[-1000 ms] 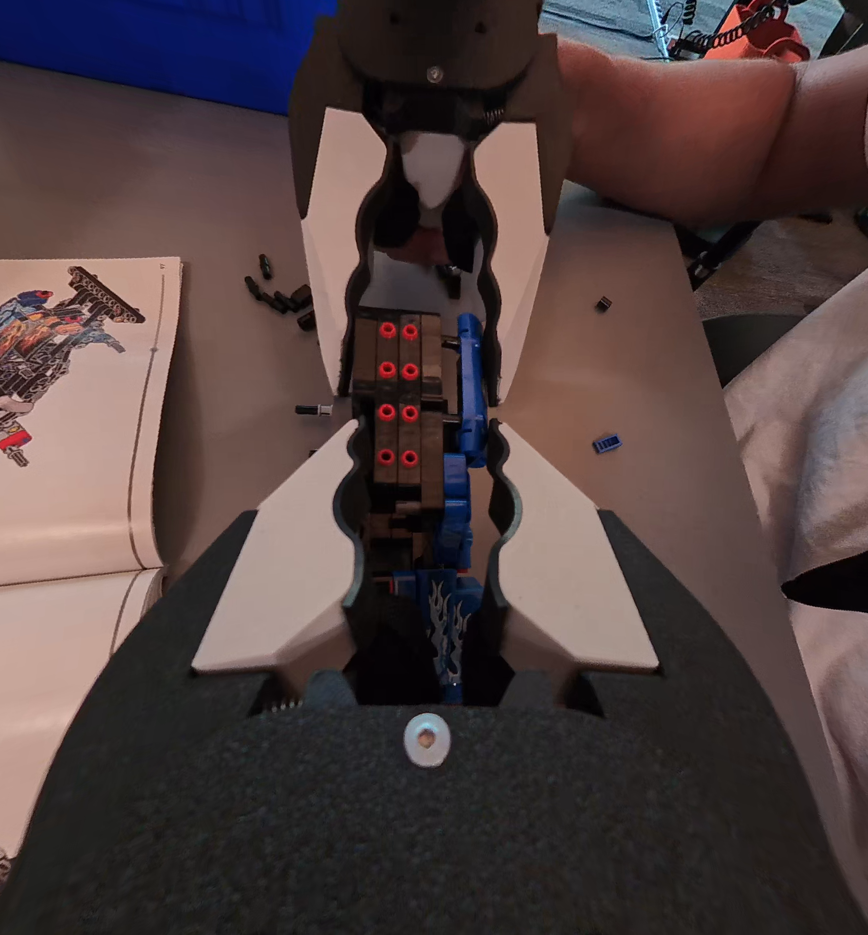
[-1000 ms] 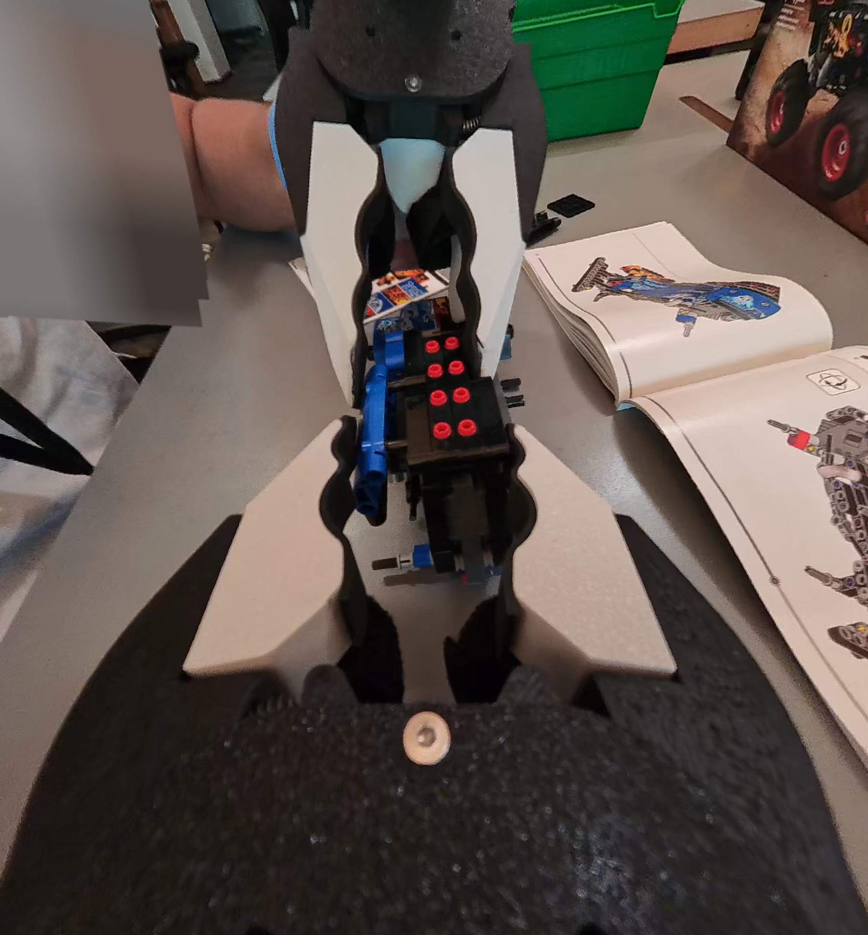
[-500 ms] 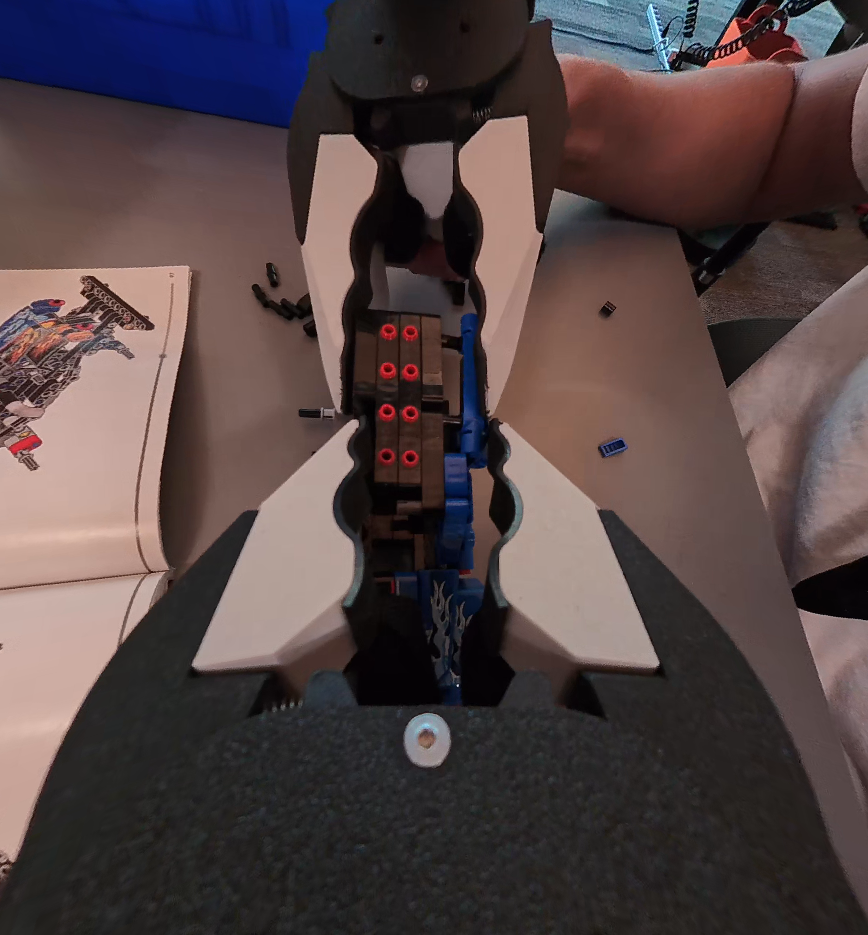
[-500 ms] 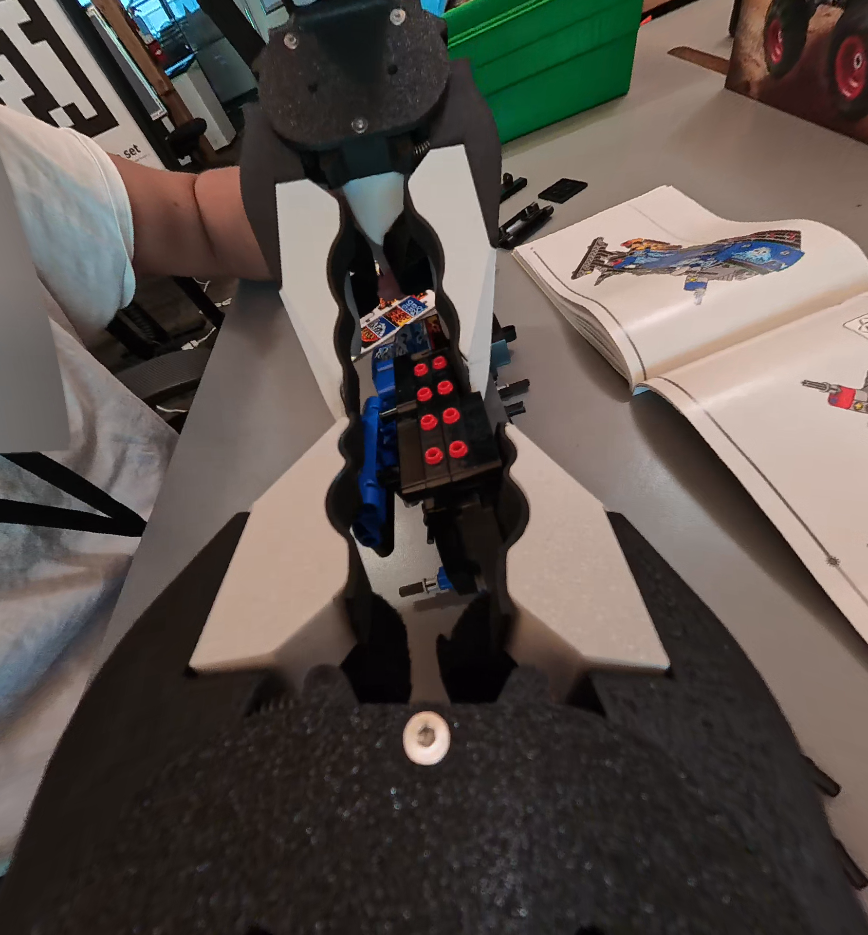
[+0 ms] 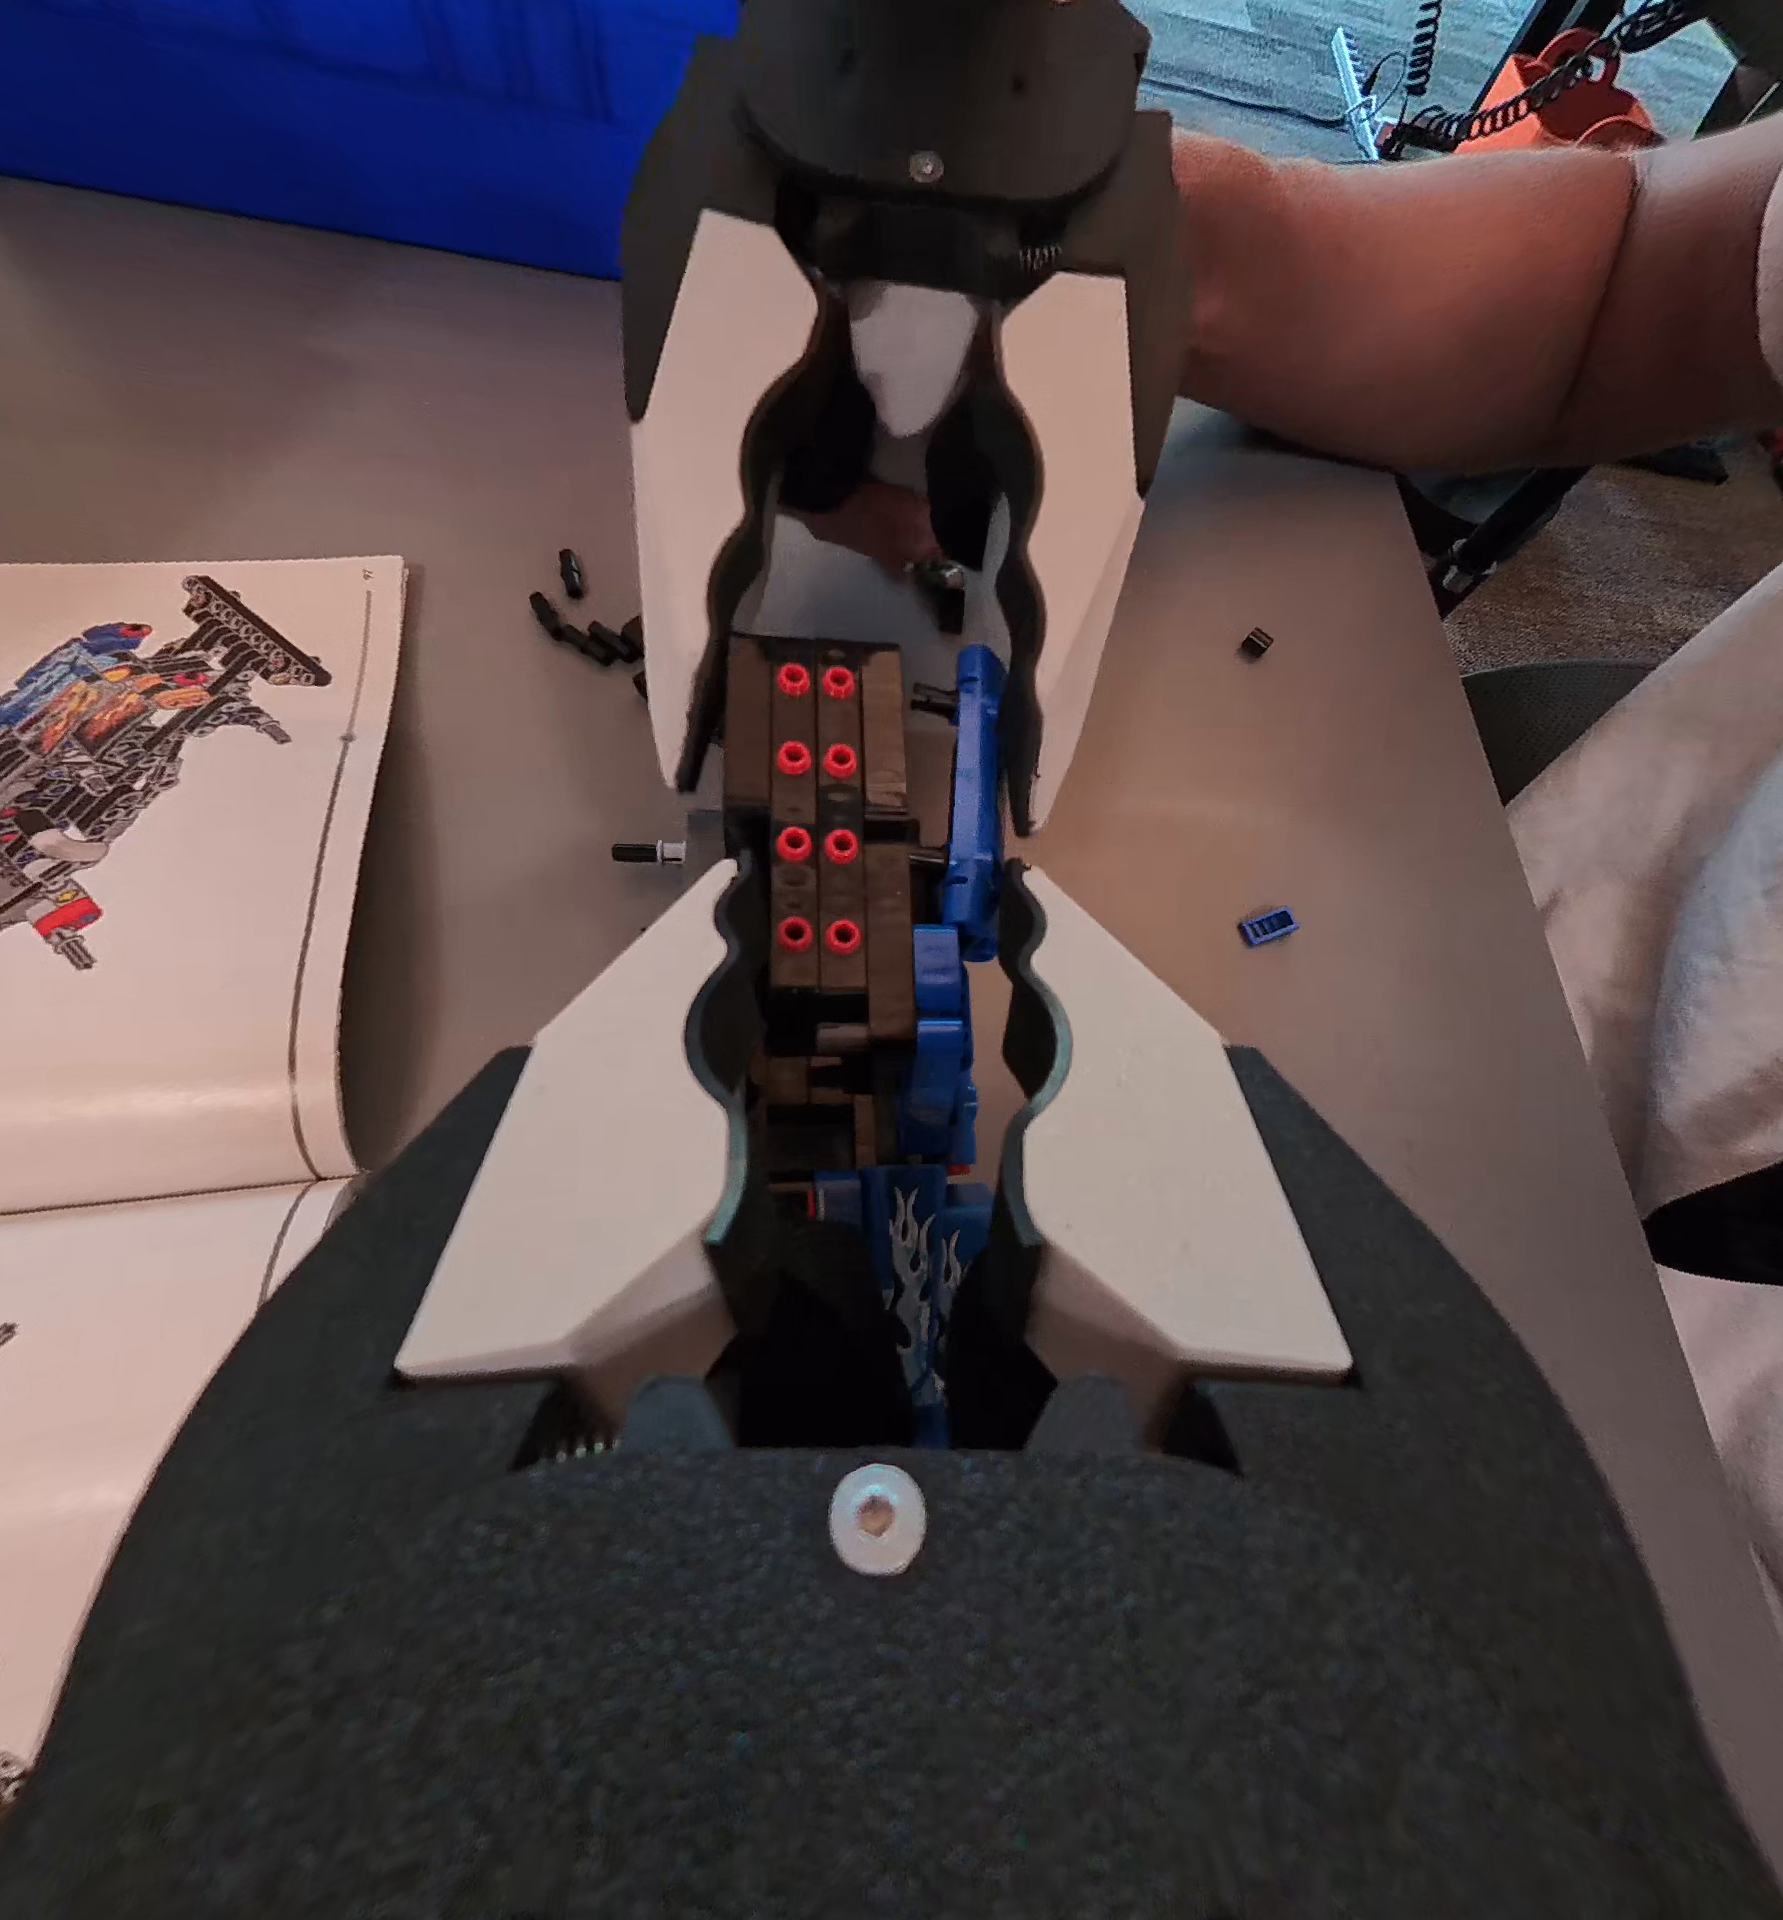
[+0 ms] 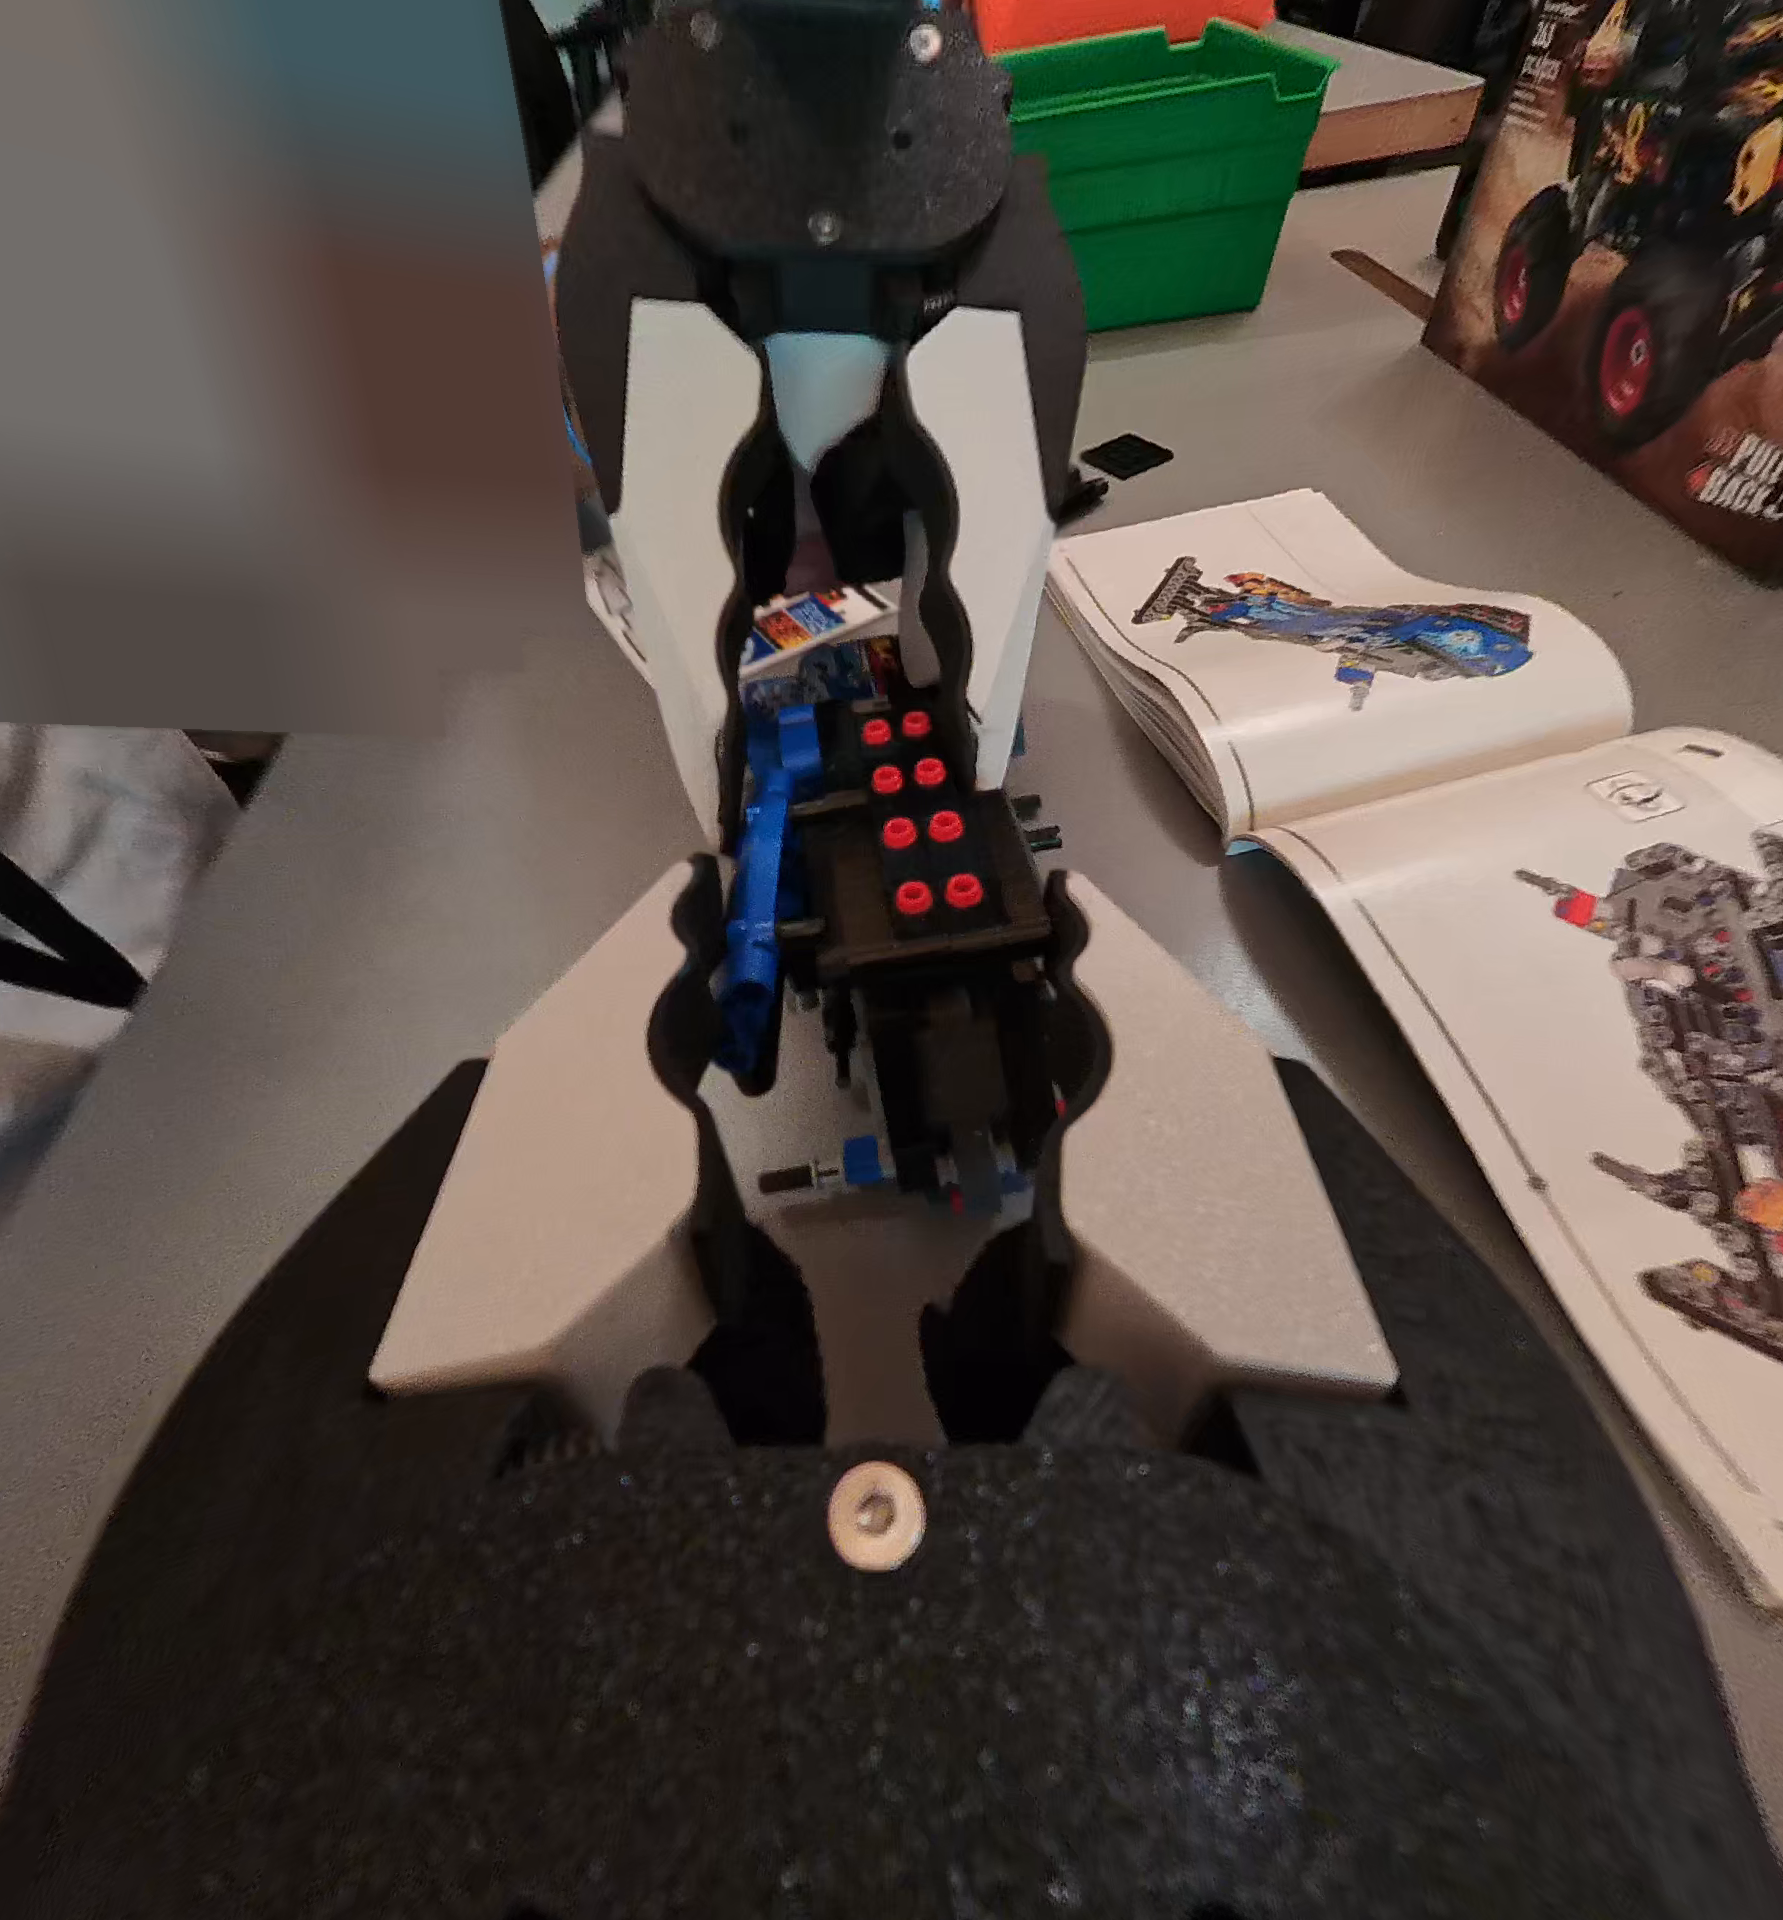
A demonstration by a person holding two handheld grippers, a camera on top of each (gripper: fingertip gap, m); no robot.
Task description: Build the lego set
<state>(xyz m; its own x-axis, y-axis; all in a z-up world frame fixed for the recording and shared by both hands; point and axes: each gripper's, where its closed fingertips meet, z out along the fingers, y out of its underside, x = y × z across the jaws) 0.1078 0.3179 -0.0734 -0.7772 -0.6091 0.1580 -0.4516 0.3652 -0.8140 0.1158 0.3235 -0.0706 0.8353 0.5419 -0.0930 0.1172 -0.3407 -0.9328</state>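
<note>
A partly built lego model (image 5: 830,831), black with red pins on top and blue side parts, hangs between both grippers above the grey table. My left gripper (image 5: 866,883) is shut on its near end, where a blue flame-printed part sits between the pads. My right gripper (image 5: 856,800) faces it from the far side. In the right wrist view, my right gripper (image 6: 879,883) is shut on the other end of the model (image 6: 918,862), and the left gripper (image 6: 856,790) stands opposite.
An open instruction booklet (image 5: 139,883) lies left, and it also shows in the right wrist view (image 6: 1386,675). Loose black pins (image 5: 580,623), a blue tile (image 5: 1269,925) and a small black piece (image 5: 1254,644) lie on the table. A green bin (image 6: 1167,177) and the set's box (image 6: 1676,260) stand behind. Both grippers' tips are close together, under 4 cm apart. The blue tile (image 5: 1269,925) is about 12 cm from both grippers' fingertips.
Both grippers keep hold of the model. The right wrist view tilted and swung back, so the booklet and box shifted in it. The left view barely changed.
</note>
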